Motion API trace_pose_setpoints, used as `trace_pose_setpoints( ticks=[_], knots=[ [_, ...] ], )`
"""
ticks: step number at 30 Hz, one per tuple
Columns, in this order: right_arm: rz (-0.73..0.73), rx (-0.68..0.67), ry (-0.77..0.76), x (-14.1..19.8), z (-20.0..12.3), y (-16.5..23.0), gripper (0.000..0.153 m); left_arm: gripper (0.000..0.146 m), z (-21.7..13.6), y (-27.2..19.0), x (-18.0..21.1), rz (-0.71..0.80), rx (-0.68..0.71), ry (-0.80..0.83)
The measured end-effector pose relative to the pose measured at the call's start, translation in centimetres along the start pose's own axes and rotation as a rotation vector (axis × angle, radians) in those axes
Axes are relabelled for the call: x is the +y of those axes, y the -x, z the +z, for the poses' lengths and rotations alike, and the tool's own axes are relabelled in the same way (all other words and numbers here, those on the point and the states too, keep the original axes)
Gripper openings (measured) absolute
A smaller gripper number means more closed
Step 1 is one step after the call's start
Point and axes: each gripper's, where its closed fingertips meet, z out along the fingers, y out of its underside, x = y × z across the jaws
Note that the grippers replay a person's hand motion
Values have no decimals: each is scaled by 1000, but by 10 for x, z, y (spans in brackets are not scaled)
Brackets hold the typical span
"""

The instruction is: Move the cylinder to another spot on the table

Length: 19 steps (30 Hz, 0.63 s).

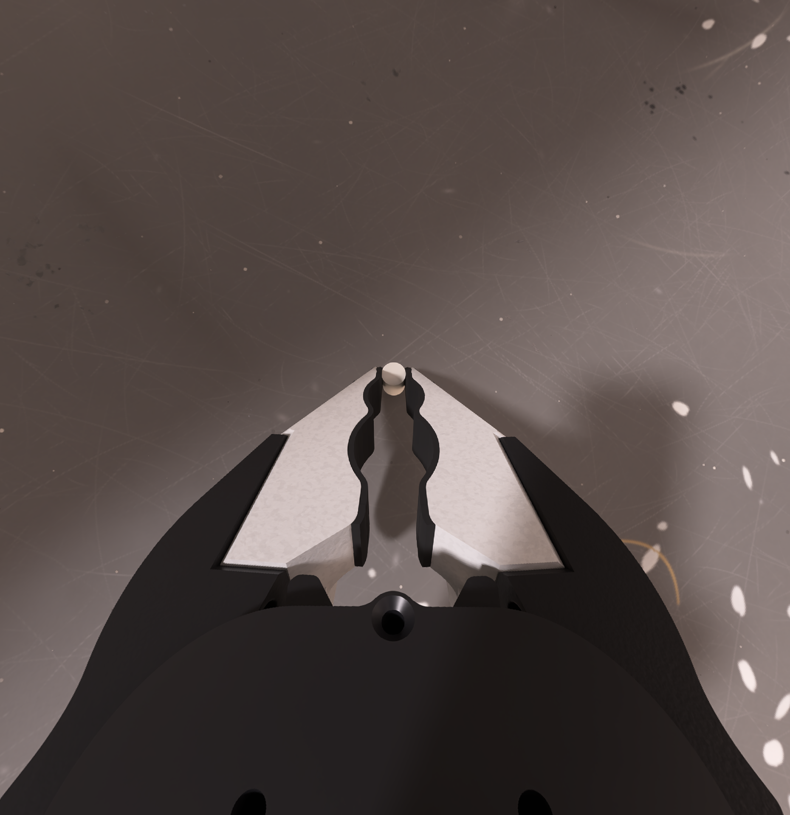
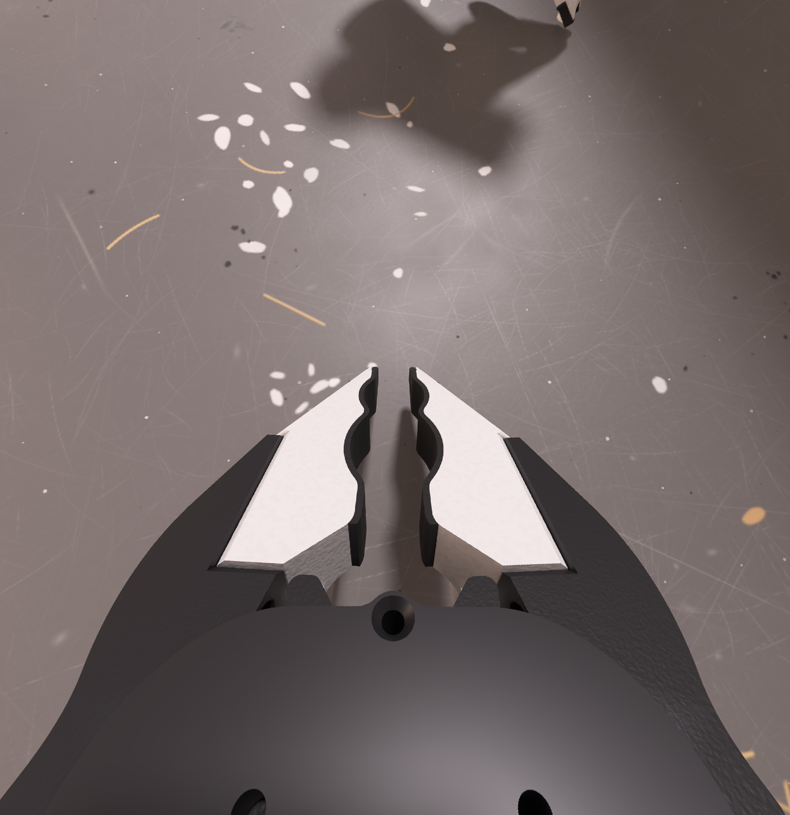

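tool on the left (image 1: 393,375) is clenched on the cylinder (image 1: 393,374), a small pale peg pinched at the very tips of its two fingers, its rounded end showing just past them. whether the cylinder hangs clear of the worktop (image 1: 208,198) or touches it cannot be told from this view, though the shadow below the fingers suggests some height. since the hold is only at the fingertips, the carry should be slow and level, with no twist that might lever the cylinder out; on arrival it should be lowered until it meets the worktop before the fingers part, and the tool should back straight off along its own line. the right tool (image 2: 393,375) grips nothing, its fingers set a narrow gap apart over bare worktop, well away from the cylinder. scattered pale flecks (image 1: 746,670) lie to the right of the cylinder and nearer the camera, with thin orange curls (image 2: 294,310) among them; they look flat, marks more than obstacles, and nothing solid stands ahead of the cylinder.
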Motion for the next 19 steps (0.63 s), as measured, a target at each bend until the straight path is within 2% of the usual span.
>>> trace_pose_setpoints(
  ticks=[2, 5, 6, 13, 19],
  knots=[
    [-1, 1, 1, 0, 0, 0, 14, 10, -1, 0, -2, -5, -2, -11],
    [0, 2, 3, 0, 0, 0, 14, 34, -5, 0, -5, -11, -5, -30],
    [0, 2, 3, 0, 0, 0, 14, 37, -6, 1, -6, -17, -5, -35],
    [-2, 3, 9, 1, 1, 0, 14, 48, -15, -1, -13, -32, 11, -98],
    [1, 2, 9, 2, 1, 0, 14, 60, -35, -12, -36, 19, 37, -278]
  ],
)
